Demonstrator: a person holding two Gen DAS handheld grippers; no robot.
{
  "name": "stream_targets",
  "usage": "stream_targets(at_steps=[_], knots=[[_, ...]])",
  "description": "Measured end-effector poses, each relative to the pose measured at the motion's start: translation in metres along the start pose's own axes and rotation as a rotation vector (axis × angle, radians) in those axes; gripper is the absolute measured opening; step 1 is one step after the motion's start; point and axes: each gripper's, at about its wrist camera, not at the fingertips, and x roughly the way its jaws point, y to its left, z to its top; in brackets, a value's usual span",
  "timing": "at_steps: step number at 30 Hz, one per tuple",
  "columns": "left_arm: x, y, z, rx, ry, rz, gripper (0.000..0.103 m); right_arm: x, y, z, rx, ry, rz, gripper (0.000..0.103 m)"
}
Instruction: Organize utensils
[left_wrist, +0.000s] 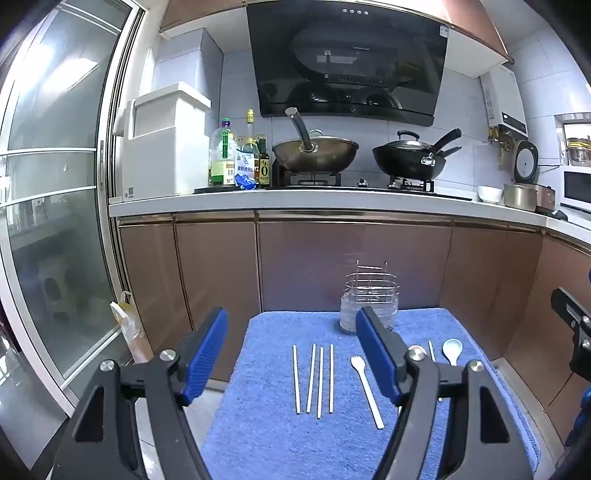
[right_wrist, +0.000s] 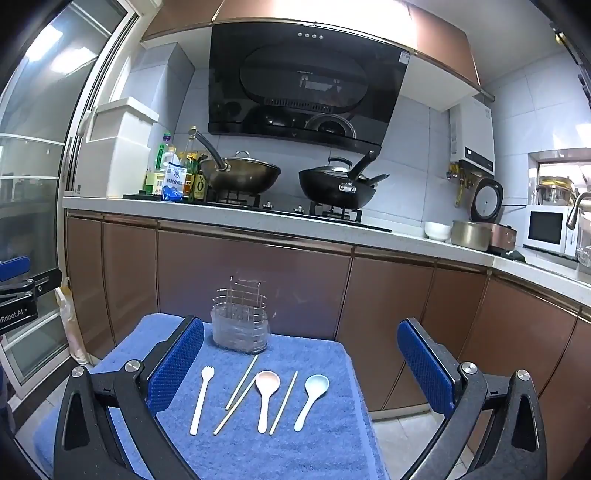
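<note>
A blue towel (left_wrist: 258, 435) (right_wrist: 317, 454) covers a small table. Several white chopsticks (left_wrist: 314, 378) lie side by side on it, with a white fork (left_wrist: 365, 387) (right_wrist: 201, 398) to their right. In the right wrist view, more chopsticks (right_wrist: 242, 387), a pink spoon (right_wrist: 266, 391) and a pale blue spoon (right_wrist: 312, 395) (left_wrist: 452, 349) lie beside the fork. A wire utensil holder (left_wrist: 371, 299) (right_wrist: 240, 325) stands at the towel's far edge. My left gripper (left_wrist: 291, 358) is open above the chopsticks. My right gripper (right_wrist: 301, 365) is open above the spoons. Both are empty.
Brown cabinets (left_wrist: 351, 258) stand just behind the table under a counter with two woks (left_wrist: 316, 153) (left_wrist: 410, 158), bottles (left_wrist: 236, 155) and a white box (left_wrist: 166, 144). A glass sliding door (left_wrist: 55, 184) is at the left. A rice cooker (right_wrist: 487, 206) and microwave (right_wrist: 546, 229) sit at the right.
</note>
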Motion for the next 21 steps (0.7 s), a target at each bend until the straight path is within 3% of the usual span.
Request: stream_targets(at_steps=[11, 21], knots=[[0.002, -0.004, 0.002, 0.021, 0.005, -0.026, 0.07, 0.003, 0.0, 0.001, -0.012, -0.009, 0.005, 0.103], [0.014, -0.001, 0.002, 0.029, 0.003, 0.005, 0.07, 0.015, 0.005, 0.0, -0.024, 0.006, 0.01, 0.103]])
